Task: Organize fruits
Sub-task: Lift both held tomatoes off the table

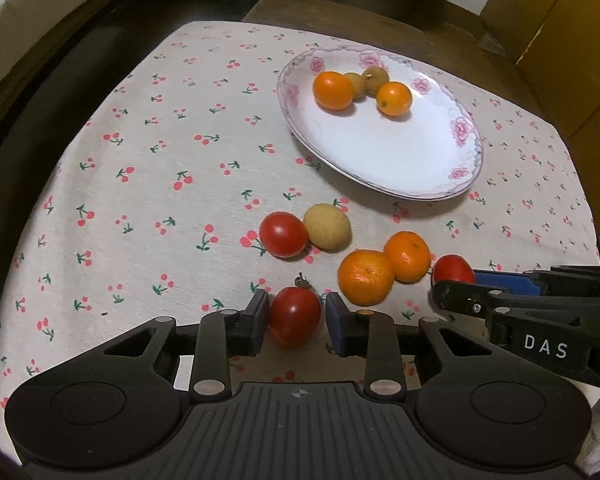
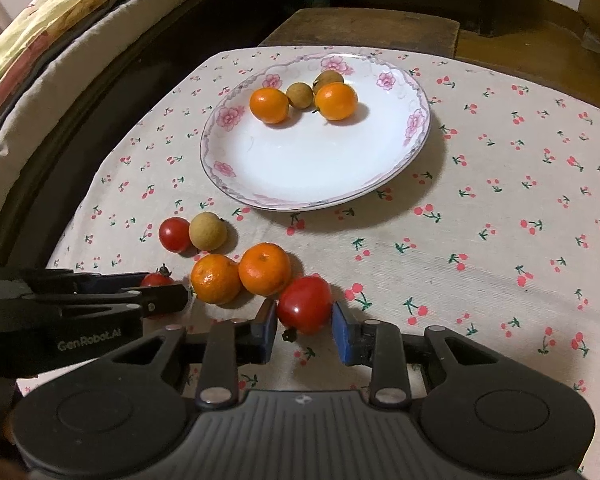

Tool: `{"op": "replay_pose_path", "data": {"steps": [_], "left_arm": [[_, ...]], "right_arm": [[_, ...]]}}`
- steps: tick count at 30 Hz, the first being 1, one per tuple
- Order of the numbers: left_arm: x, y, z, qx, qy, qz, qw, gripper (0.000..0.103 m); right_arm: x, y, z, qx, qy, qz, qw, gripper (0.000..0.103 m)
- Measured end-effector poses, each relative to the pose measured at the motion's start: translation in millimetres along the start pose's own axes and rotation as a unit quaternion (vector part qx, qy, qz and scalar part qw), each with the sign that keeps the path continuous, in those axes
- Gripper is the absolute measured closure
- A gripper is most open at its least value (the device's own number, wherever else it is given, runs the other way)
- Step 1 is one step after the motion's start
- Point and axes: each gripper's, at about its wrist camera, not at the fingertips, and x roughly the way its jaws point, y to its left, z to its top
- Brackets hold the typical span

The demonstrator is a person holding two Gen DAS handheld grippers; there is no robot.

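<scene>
Tomatoes on the cherry-print cloth (image 1: 140,168): one stemmed tomato (image 1: 294,316) is clamped by the left gripper (image 1: 296,318); another tomato (image 2: 304,304) is clamped by the right gripper (image 2: 305,322).

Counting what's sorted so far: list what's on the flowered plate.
On the plate lie two oranges and two small brown fruits, clustered at its far side. The rear brown fruit is partly covered by an orange.

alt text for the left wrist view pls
The left tool is closed on a red tomato on a cherry-print tablecloth. Beyond it lie another tomato, a small brown fruit and two oranges; a floral plate farther back holds two oranges and two brown fruits. The right tool enters at the right edge, at a third tomato.
</scene>
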Motion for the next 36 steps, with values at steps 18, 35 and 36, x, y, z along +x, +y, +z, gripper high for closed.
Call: {"op": "replay_pose_path", "data": {"steps": [18, 35, 36], "left_arm": [[-1.5, -3.1, -4.3, 0.002, 0.001, -0.016, 0.9999, 0.062], [-2.8, -10.6, -4.8, 0.018, -0.001, -0.015, 0.9997, 0.066], [-5.0, -10.9, -4.7, 0.019, -0.003, -0.017, 0.9997, 0.066]], "right_arm": [[-8.6, -1.7, -19.5, -0.003, 0.017, -0.016, 1.000, 0.072], [-4.6, -2.4, -17.9, -0.009, 0.012, -0.022, 1.000, 0.073], [-6.8, -1.6, -18.3, -0.010, 0.010, -0.021, 1.000, 0.073]]}}
